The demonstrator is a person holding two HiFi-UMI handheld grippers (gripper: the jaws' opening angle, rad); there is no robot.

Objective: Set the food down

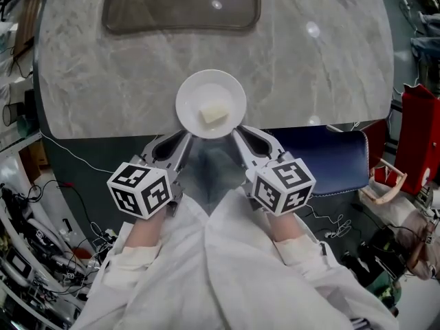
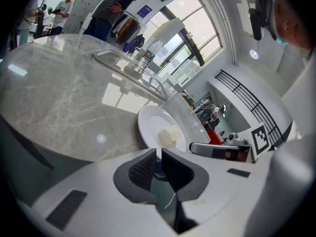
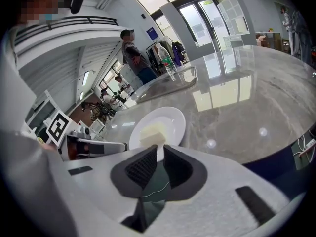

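Left gripper [image 1: 183,140], right gripper [image 1: 238,136]: jaws of each nipped narrow on the near rim of the white plate [image 1: 196,91]. Food [image 1: 213,113] (pale block): mid-plate, at the marble table [image 1: 103,81] edge. Beyond: grey tray [image 1: 182,5].

**A:** can anyone see the whole tray [image 1: 180,5]? For me it runs off the top edge at 12 o'clock.

**B:** same here. The plate [image 1: 199,88] also loses its rim at 5 and 7 o'clock, tucked between the jaws of the right gripper [image 1: 236,133] and left gripper [image 1: 185,136]. The food [image 1: 213,113] is just a pale lump, can't tell what. The red thing [image 1: 421,126] at 3 o'clock is clipped too.
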